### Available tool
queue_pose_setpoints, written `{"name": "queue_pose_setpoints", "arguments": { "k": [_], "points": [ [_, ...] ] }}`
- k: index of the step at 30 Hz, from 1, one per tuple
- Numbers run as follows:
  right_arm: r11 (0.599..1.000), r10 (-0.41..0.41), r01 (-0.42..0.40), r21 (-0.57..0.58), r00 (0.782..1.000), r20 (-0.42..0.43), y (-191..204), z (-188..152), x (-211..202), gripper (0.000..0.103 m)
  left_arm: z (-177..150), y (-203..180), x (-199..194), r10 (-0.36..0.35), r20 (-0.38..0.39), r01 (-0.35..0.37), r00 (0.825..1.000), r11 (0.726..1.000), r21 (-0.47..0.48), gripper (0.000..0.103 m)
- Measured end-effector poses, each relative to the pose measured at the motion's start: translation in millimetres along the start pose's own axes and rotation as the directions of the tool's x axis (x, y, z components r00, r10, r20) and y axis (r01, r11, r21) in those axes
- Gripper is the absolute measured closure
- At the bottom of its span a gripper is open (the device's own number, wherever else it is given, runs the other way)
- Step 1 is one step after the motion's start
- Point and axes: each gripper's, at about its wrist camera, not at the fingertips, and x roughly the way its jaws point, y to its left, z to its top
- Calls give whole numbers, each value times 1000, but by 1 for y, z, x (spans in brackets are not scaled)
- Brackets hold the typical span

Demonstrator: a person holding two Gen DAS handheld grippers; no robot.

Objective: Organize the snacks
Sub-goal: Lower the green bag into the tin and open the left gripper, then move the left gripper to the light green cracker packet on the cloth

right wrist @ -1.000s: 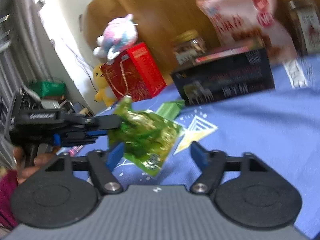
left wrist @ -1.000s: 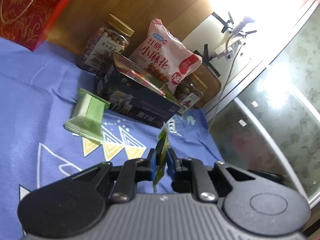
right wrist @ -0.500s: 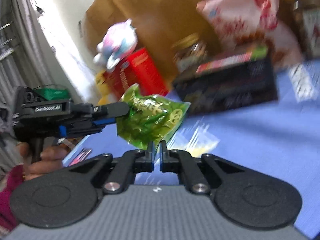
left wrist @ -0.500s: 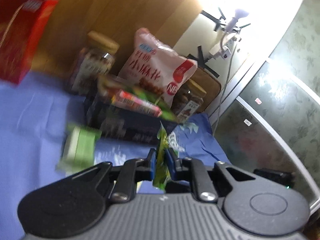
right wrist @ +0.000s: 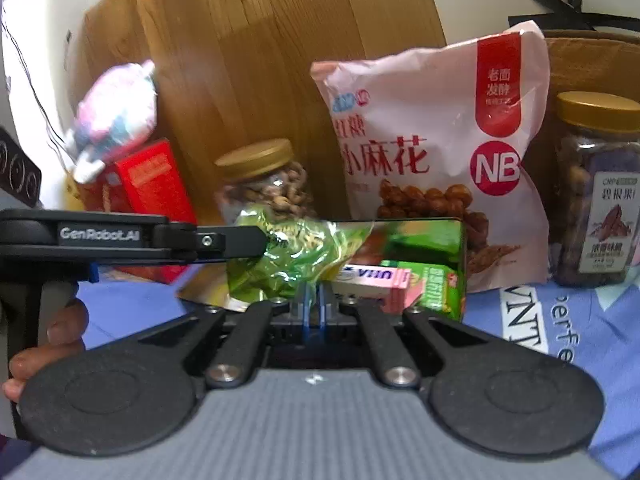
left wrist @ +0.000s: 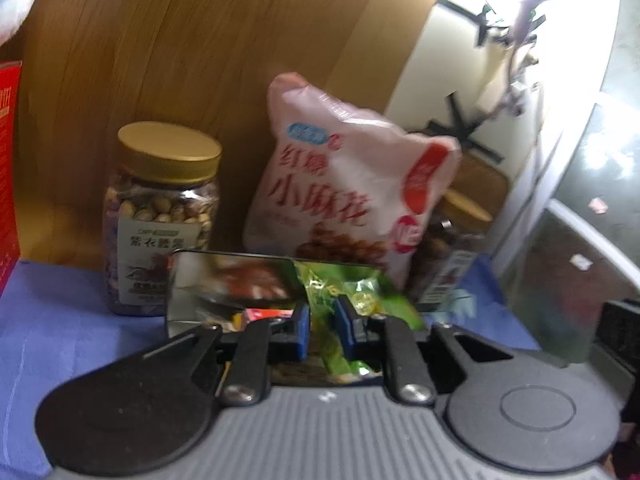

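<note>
Both tongs clamp one green snack packet point(right wrist: 280, 256): the right tongs point(right wrist: 315, 300) pinch its lower edge, the left tongs point(right wrist: 256, 240) its left end. The packet hangs just beyond their tips, over the open box point(right wrist: 448, 240), long axis running left to right. It looks nearly stowed; release remains. Beyond stand a nut jar point(right wrist: 268, 188) and pink bag point(right wrist: 432, 152).

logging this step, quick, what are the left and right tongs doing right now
Left tongs: closed on the green snack packet, over the box.
Right tongs: closed on the same packet's lower edge.
</note>
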Motion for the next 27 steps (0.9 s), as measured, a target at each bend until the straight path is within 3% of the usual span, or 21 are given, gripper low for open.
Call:
{"name": "queue_pose_setpoints", "arguments": {
  "k": [4, 5, 7, 8, 11, 14, 18, 21, 22, 24, 27],
  "points": [
    [999, -40, 40, -26, 999, 11, -1, -4, 8, 91, -8, 4, 11, 103, 5, -103, 995, 994, 22, 76],
    [999, -47, 48, -23, 999, 17, 0, -4, 8, 89, -8, 4, 12, 141, 6, -141, 990, 989, 33, 66],
    [999, -54, 54, -3, 998, 34, 1, -5, 3, 62, -10, 4, 10, 184, 3, -184, 983, 982, 48, 54],
    [998, -65, 65, 6, 997, 50, 2, -4, 1, 57, -11, 4, 6, 197, 1, -197, 980, 979, 48, 52],
    [997, -72, 71, 15, 992, 101, 10, -6, -18, 57, -13, 9, -20, 159, 24, -160, 987, 987, 17, 53],
    [999, -22, 16, 48, 990, 142, 19, -16, -41, 57, -22, 25, -66, 135, 94, -130, 986, 990, -53, 52],
    [989, 125, -126, 80, 992, 25, 40, -38, -32, 57, -51, 58, -107, 188, 89, -168, 978, 967, -191, 52],
    [988, 147, -142, 60, 986, -81, 63, -51, -4, 54, -80, 78, -120, 222, 29, -206, 975, 941, -269, 53],
    [989, 147, -142, 50, 983, -110, 71, -54, 6, 48, -89, 83, -124, 231, 12, -218, 973, 933, -285, 53],
    [986, 163, -153, 71, 972, -170, 86, -58, 23, 42, -102, 86, -129, 264, -9, -256, 965, 925, -281, 53],
    [988, 151, -142, 58, 968, -200, 111, -62, 38, 30, -112, 84, -138, 363, -20, -357, 932, 905, -229, 53]
  ]
}}
